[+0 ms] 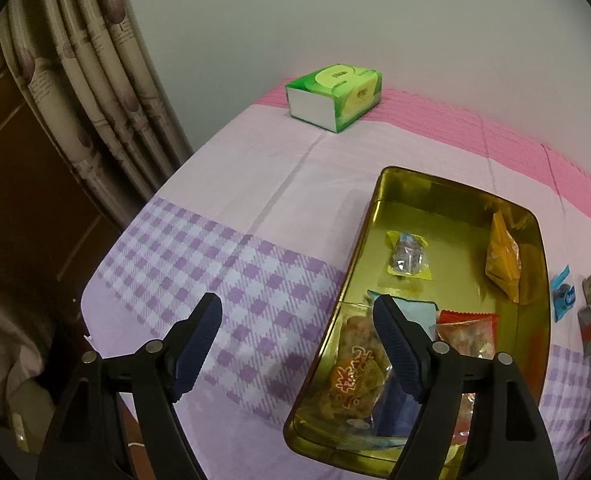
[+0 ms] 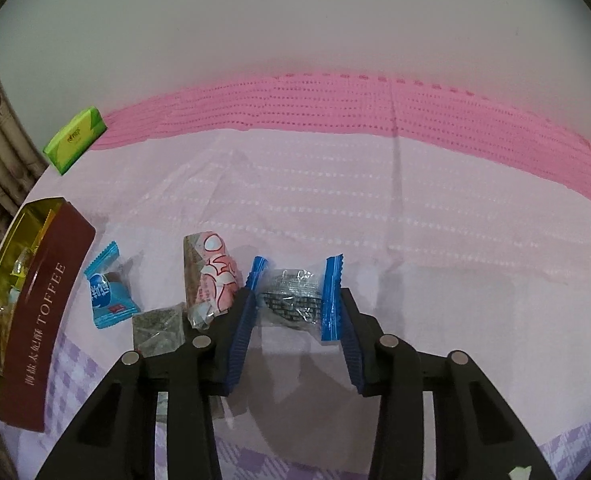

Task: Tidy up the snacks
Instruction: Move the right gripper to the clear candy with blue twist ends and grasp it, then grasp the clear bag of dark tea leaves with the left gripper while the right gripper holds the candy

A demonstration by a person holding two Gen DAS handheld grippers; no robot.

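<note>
Fingers (image 2: pixel 337 312) of the right gripper (image 2: pixel 295 316), angled steeply down, flank a blue-ended clear candy (image 2: pixel 293 296) on the table (image 2: pixel 415 220); whether they pinch it cannot be told. Left gripper (image 1: pixel 297 344) fingers spread empty, its right finger covering snacks inside the gold tin (image 1: pixel 379 188) at 3 o'clock.

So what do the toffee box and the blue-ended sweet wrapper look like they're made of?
Toffee box: likely metal tin, its glossy gold inside mirrors the snacks. Sweet wrapper: thin clear plastic film with blue crimped ends, crinkled and glinting.
</note>
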